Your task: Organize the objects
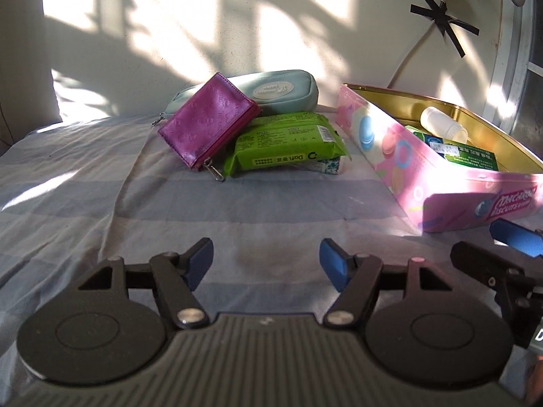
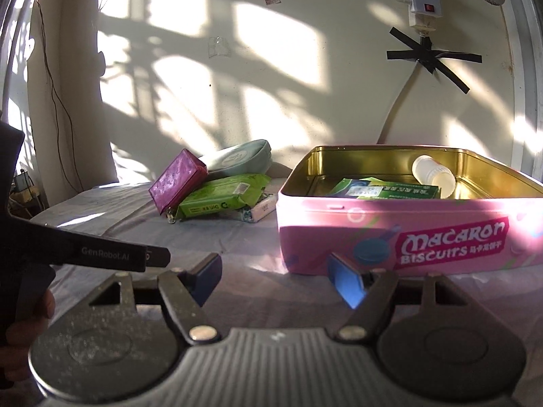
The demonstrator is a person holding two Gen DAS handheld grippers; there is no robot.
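Ahead of the right gripper (image 2: 276, 279), whose jaws stood wide and empty, sat the pink tin (image 2: 339, 224), already holding a green box (image 2: 387, 191) and white bottle (image 2: 432, 174). Beyond the left gripper (image 1: 266, 264), equally wide, lay the teal pouch (image 1: 271, 90), green packet (image 1: 288, 142) and purple wallet (image 1: 207, 122). Judging by this, the wallet, lying topmost, wanted lifting next.

Magenta embossed wallet (image 1: 207, 125); pale teal pencil case (image 1: 271, 90); bright green wipes pack (image 1: 288, 142); pink biscuit tin (image 2: 407, 230) with macaron print, gold interior; white bottle (image 2: 433, 176); green box (image 2: 390, 191); grey-and-white striped bed sheet (image 1: 85, 203); blue-padded claw fingers (image 1: 334, 264).
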